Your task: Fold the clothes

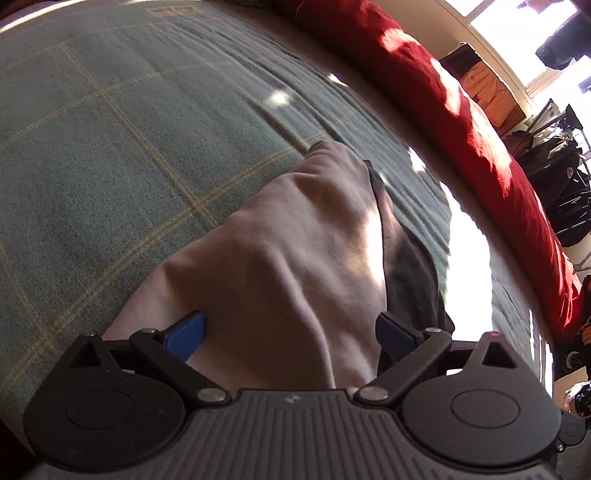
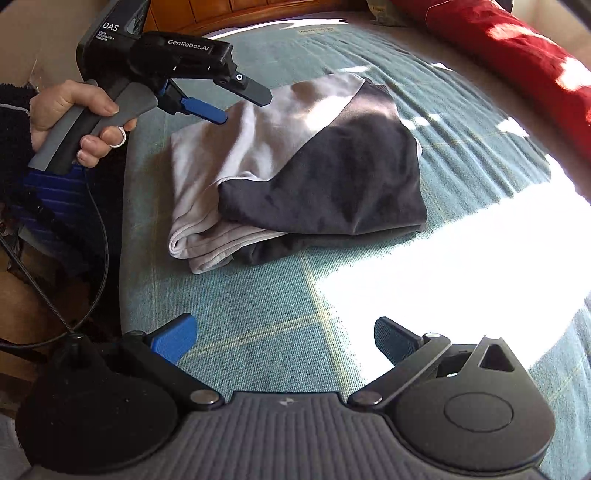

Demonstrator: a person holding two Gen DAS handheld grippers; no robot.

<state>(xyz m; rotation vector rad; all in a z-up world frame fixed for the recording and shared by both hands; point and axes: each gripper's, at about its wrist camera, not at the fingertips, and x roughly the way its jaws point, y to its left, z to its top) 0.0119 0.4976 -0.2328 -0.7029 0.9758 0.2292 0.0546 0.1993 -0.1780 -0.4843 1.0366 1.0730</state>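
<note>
I see the grey-and-black garment (image 2: 295, 162) folded near the bed's (image 2: 258, 332) left edge, left gripper (image 1: 291, 332) and right gripper (image 2: 284, 339) both spread and holding nothing.

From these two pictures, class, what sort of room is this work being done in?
Most likely a bedroom. The garment lies on a wide, soft surface covered by a teal checked blanket, apparently a bed, with a long red cushion along its far edge and a sunlit window behind.
</note>
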